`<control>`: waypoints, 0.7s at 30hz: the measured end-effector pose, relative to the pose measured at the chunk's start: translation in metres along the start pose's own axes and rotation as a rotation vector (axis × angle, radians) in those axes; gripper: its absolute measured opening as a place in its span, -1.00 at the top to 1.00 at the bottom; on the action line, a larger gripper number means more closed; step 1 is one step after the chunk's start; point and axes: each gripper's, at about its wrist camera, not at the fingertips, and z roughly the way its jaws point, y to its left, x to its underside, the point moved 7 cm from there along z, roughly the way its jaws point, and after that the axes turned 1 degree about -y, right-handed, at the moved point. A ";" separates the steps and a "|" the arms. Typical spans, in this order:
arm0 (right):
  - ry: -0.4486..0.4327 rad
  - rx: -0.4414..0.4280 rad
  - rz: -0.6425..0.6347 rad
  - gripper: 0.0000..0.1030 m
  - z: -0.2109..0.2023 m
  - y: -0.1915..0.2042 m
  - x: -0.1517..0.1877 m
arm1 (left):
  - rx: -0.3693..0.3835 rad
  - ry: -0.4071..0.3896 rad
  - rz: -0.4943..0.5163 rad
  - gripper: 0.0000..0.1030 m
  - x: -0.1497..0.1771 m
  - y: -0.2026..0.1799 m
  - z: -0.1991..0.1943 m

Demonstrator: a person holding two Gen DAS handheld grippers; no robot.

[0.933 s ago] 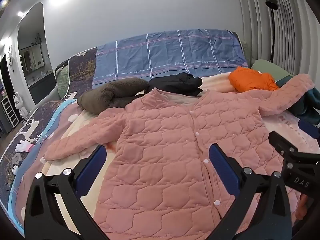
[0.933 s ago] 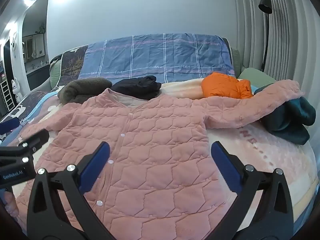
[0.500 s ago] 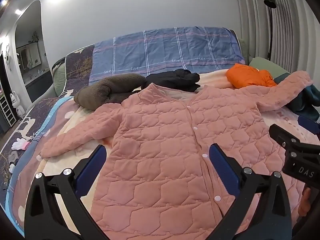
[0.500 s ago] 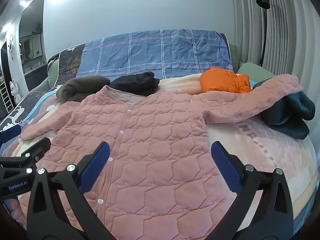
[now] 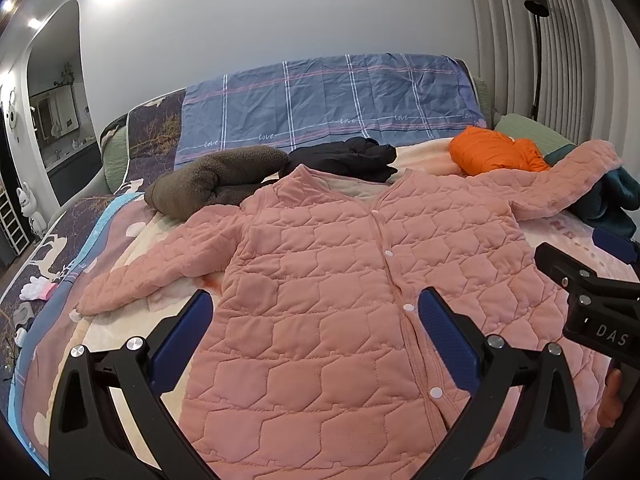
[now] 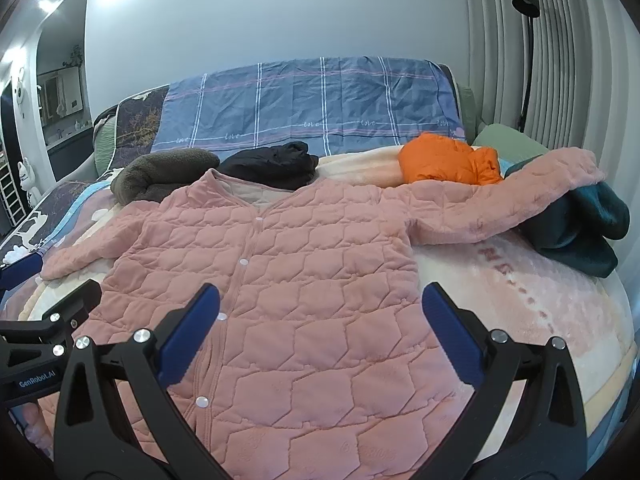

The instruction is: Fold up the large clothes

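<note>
A pink jacket [image 5: 360,280] lies spread face up on the bed [image 6: 540,300], buttoned, both sleeves out; its right sleeve rests on a teal garment [image 6: 580,232]. The left gripper [image 5: 316,332] and right gripper [image 6: 320,328] hover above its lower half, fingers wide apart, holding nothing.

Pink quilted jacket spread flat, front up

The pink quilted jacket [image 5: 340,280] [image 6: 280,280] fills the middle and lower frame, snapped shut down its white-buttoned placket, collar toward the top; one sleeve slants to lower left, the other stretches to upper right.
</note>
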 end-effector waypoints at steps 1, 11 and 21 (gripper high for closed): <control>-0.002 -0.001 -0.001 -0.96 -0.001 0.001 0.000 | 0.003 -0.001 0.002 -0.97 0.000 0.000 0.000; -0.001 -0.003 0.002 -0.96 -0.003 0.003 0.000 | 0.021 0.000 -0.001 -0.97 0.002 -0.004 -0.002; 0.008 -0.002 -0.001 -0.96 -0.002 0.005 0.001 | 0.026 0.016 -0.037 -0.97 0.005 0.003 0.001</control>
